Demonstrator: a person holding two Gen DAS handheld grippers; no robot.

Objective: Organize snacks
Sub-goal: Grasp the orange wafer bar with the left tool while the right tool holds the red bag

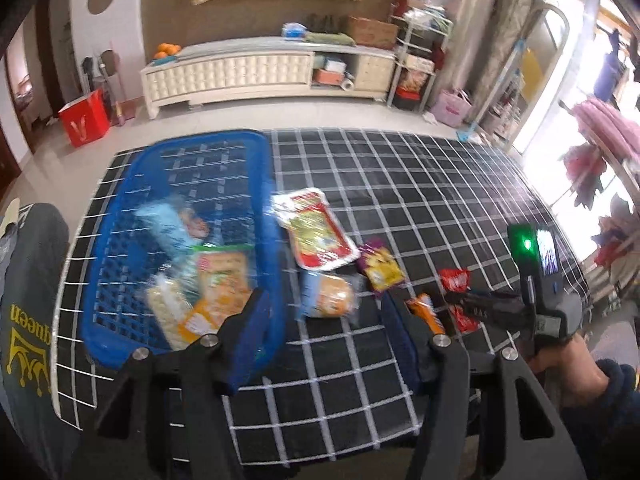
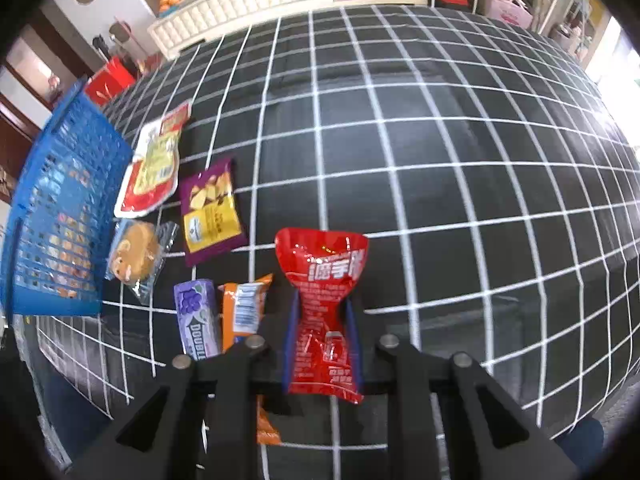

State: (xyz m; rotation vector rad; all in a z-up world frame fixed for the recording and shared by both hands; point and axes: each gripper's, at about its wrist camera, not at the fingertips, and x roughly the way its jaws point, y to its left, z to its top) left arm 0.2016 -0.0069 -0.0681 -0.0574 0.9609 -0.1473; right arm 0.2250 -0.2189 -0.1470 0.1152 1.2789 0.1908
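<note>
Glossy red foil, crinkled and pinched to a waist, marks the red snack packet (image 2: 322, 304) held in the right tool (image 2: 322, 320); its blue-padded fingers (image 2: 290, 332) press in on both sides of the packet, which flares wide above the grip. The packet sits low over the table (image 2: 440, 160), covered in a black cloth with a white grid.

To the left of it lie an orange wrapper (image 2: 242, 308) with a barcode and a purple gum box (image 2: 198, 320), side by side and partly hidden under the tool's black frame. Farther off are a purple and yellow chip bag (image 2: 210, 208), a round bun in clear plastic (image 2: 134, 256) and a flat red and yellow pouch (image 2: 154, 164), the last two lying just beside the blue plastic basket (image 2: 52, 216) with its slotted lattice walls.

From the left wrist view, the left tool (image 1: 320, 312) is spread wide and empty, one finger over the basket's (image 1: 256, 148) near corner, the other near the orange wrapper (image 1: 426, 312). Inside the basket rest several blurred packets: a pale blue one (image 1: 168, 224), an orange and green one (image 1: 222, 288) and a clear pack of pale biscuits (image 1: 166, 312). A hand (image 1: 568, 364) in a dark sleeve holds the right tool at the right edge.
</note>
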